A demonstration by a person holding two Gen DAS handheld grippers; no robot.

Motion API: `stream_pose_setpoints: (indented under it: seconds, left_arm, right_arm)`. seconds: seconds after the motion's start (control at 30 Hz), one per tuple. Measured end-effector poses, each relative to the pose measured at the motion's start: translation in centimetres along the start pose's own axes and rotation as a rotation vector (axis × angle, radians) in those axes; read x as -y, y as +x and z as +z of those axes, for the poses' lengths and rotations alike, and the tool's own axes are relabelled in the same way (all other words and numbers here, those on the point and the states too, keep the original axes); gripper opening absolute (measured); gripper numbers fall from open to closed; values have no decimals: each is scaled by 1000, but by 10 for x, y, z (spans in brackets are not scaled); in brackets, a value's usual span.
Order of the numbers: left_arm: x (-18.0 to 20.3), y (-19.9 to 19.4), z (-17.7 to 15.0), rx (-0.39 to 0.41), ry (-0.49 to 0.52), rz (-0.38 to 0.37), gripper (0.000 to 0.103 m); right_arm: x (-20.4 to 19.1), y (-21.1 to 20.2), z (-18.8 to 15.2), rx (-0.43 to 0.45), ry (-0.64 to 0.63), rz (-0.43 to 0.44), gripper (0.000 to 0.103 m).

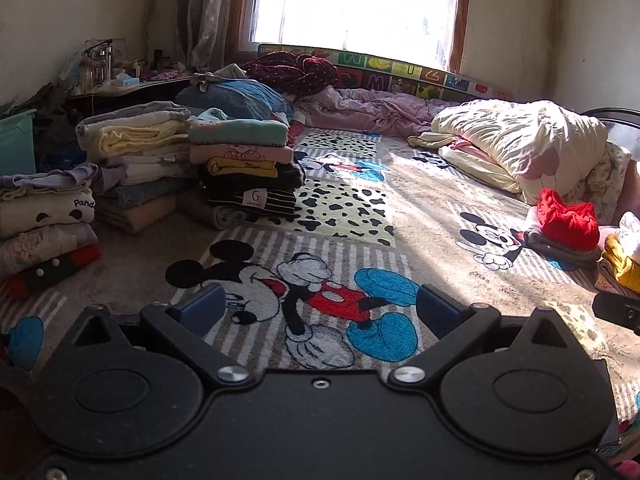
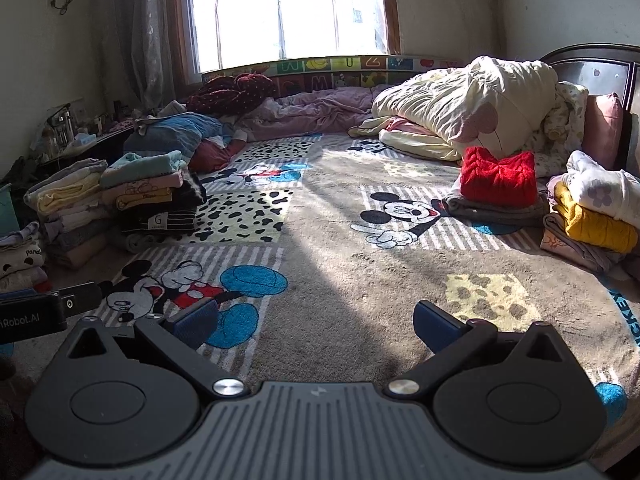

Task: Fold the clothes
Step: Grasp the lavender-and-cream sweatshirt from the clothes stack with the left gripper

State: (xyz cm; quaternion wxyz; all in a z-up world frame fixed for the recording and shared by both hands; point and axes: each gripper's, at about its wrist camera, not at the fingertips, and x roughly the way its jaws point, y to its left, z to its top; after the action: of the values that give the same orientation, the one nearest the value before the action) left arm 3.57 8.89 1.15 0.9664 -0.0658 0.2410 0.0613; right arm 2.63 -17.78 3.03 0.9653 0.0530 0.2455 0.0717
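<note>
My left gripper (image 1: 320, 312) is open above a cartoon-mouse blanket (image 1: 348, 216) with nothing between its blue pads. My right gripper (image 2: 316, 322) is open too, over the same blanket (image 2: 340, 240). Stacks of folded clothes (image 1: 244, 168) stand at the left, and they show again in the right wrist view as folded stacks (image 2: 152, 196). A red knit sweater (image 2: 498, 176) lies folded on a grey garment at the right, beside a pile with a yellow piece (image 2: 592, 220). The same red sweater (image 1: 568, 220) shows in the left wrist view.
A rumpled cream duvet (image 2: 464, 100) and a lilac sheet (image 2: 320, 108) lie at the back under the window. A dark headboard (image 2: 592, 64) rises at the right. A cluttered side table (image 1: 116, 76) and a green bin (image 1: 16, 140) stand at the left.
</note>
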Motion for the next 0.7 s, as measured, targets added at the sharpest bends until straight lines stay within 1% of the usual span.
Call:
stream_pose_setpoints:
  seconds: [0.1, 0.23, 0.33, 0.47, 0.53, 0.57, 0.6, 0.67, 0.7]
  left_arm:
    - [-42, 12, 13, 28, -48, 86, 102]
    - [-103, 30, 26, 48, -95, 214, 102]
    - [-150, 42, 33, 64, -124, 309, 102]
    - [-214, 56, 42, 84, -175, 422, 99]
    - [-241, 64, 47, 95, -183, 468, 90]
    - [-255, 69, 50, 100, -183, 492, 87]
    - [-267, 73, 52, 107, -175, 508, 81]
    - [-288, 82, 57, 116, -157, 525, 75]
    - [-298, 87, 59, 118, -145, 533, 70]
  right_arm:
    - [-4, 12, 16, 46, 15, 54, 103]
    - [-16, 34, 29, 73, 28, 137, 103]
    - [-35, 55, 35, 58, 9, 171, 103]
    - [-63, 82, 34, 2, -1, 217, 103]
    - [-79, 97, 28, -31, -22, 252, 103]
    - [-87, 105, 26, -47, -33, 271, 103]
    - [-95, 111, 22, -58, -44, 284, 103]
    - [-108, 121, 16, -79, -61, 318, 103]
    - [-114, 126, 13, -89, -63, 339, 103]
